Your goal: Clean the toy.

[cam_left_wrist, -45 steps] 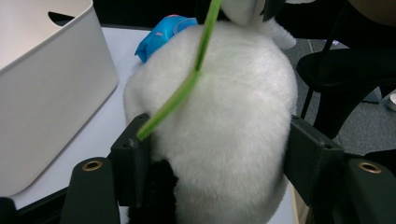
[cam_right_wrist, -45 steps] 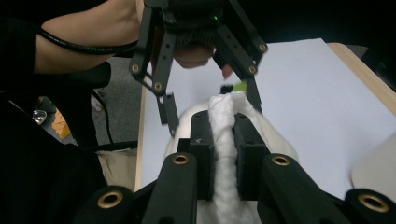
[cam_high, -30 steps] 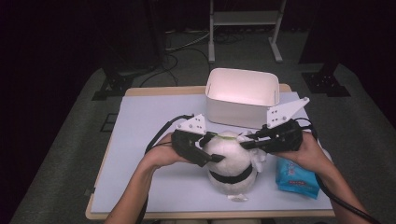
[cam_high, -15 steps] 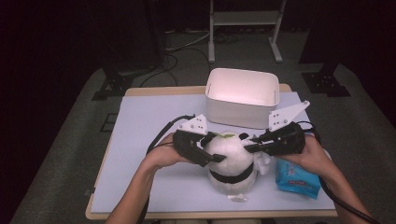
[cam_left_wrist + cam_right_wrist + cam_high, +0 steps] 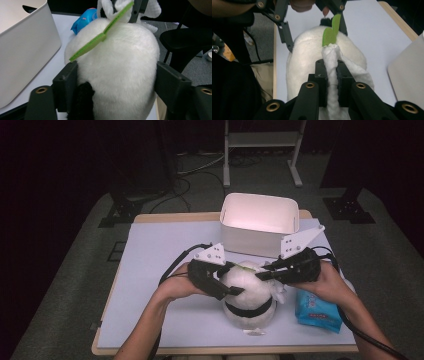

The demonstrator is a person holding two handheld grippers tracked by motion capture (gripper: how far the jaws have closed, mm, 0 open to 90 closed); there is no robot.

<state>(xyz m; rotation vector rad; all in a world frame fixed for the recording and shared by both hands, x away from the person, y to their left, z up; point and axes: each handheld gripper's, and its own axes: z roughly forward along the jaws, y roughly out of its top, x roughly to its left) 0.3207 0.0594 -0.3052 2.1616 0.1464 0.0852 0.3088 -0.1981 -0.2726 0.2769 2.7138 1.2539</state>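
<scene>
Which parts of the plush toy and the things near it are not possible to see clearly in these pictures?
- Plush toy: its face; high view, turned away, both claws across it.
- White wipe: its lower end; right gripper view, hidden between the right claw and cut by the bottom edge.
- Blue packet: print too small; high view.
- White bin: its floor; high view, overexposed.
</scene>
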